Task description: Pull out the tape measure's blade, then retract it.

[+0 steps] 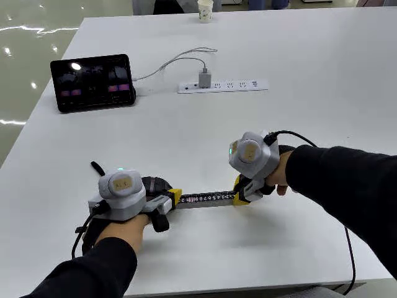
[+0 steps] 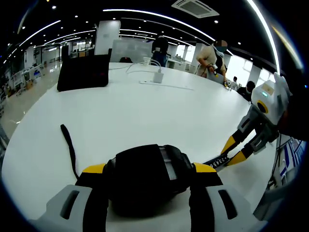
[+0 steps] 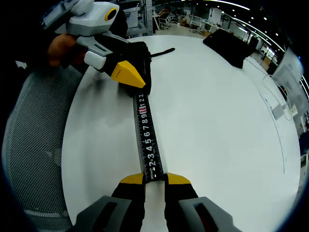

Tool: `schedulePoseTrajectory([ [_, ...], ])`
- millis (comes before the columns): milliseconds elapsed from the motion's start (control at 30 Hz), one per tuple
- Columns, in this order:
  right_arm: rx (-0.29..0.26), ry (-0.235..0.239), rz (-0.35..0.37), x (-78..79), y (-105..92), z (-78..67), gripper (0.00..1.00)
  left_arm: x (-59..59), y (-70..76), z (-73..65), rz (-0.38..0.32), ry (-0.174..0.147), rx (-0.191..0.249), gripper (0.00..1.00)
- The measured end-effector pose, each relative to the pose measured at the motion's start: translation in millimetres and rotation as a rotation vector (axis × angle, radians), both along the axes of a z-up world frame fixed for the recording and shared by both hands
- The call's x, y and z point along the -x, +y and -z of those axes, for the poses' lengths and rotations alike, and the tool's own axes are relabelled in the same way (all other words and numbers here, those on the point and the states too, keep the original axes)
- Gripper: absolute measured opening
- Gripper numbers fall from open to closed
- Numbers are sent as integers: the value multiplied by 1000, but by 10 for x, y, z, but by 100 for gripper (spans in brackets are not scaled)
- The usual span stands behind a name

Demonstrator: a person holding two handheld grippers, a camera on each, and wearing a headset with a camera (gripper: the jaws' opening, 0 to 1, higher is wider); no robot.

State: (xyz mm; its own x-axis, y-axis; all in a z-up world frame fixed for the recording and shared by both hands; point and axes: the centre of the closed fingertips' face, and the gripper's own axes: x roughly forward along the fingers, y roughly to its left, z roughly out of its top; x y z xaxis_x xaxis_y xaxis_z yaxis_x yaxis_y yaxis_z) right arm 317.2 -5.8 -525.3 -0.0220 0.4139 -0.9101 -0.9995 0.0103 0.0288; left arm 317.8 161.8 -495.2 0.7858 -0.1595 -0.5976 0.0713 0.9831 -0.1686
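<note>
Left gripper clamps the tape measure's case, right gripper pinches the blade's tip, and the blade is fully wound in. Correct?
No: the blade is pulled out, not wound in. The right gripper view shows its numbered length running from the case in the left gripper to the right gripper pinching its tip.

Dark tablet [image 1: 93, 82], white power strip [image 1: 223, 86] with charger [image 1: 205, 79], paper cup [image 1: 205, 10], white table [image 1: 310, 74]
</note>
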Motion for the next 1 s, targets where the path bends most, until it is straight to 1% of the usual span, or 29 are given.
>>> schedulePoseTrajectory([
  [1000, -11, 4, 0, 18, 118, 4, 11, 5, 0, 4, 3, 3, 0, 63],
])
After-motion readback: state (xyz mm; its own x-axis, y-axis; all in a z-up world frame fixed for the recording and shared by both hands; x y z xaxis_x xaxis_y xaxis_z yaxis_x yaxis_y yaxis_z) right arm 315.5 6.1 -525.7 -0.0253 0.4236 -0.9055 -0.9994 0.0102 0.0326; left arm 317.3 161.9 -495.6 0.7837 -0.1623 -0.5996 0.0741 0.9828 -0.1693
